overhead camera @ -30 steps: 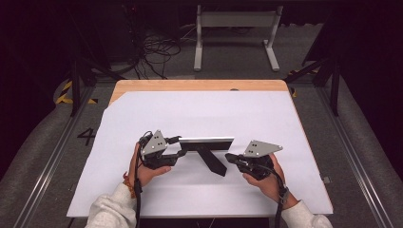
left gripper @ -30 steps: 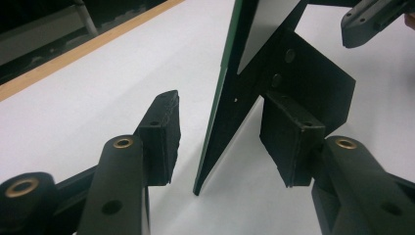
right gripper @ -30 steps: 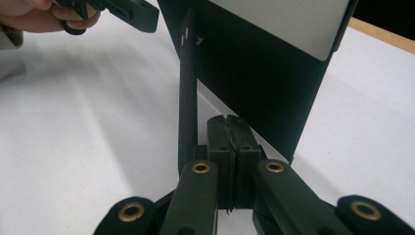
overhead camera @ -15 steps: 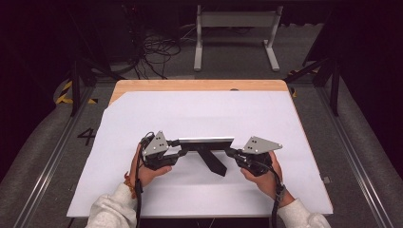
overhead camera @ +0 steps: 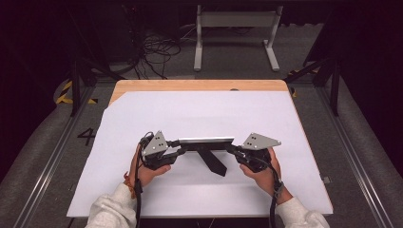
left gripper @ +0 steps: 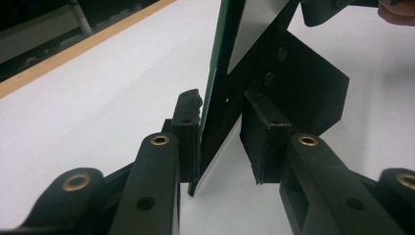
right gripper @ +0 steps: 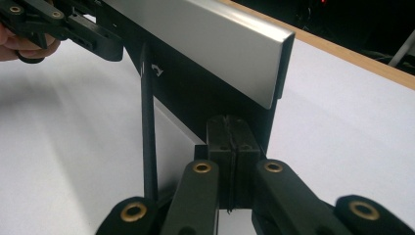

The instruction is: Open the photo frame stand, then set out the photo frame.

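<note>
So there's a flat panel (overhead camera: 206, 140) standing on edge, a bit near of the middle of the desk (overhead camera: 204, 109), which is covered with a white sheet. It has a silver face, a thin green edge and a black prop leg (overhead camera: 212, 160) angling toward the near side.

The left tongs (overhead camera: 177, 146) are at the panel's left end. In the left gripper view (left gripper: 222, 142) the panel's edge sits between the jaws: one pad is right up against the green edge, but the other pad (left gripper: 262, 142) hangs a little apart from the black back, so nothing's pinched yet. The jaws have just been closing in on it.

The right tongs (overhead camera: 234, 148) are at the panel's right end. In the right gripper view (right gripper: 229, 142) their two pads look pressed flat together, clenched, just under the panel's black lower corner. Whether a thin bit of the panel is caught between them, I can't tell.

Each tool is held in a hand, with both hands just near of the panel.
</note>
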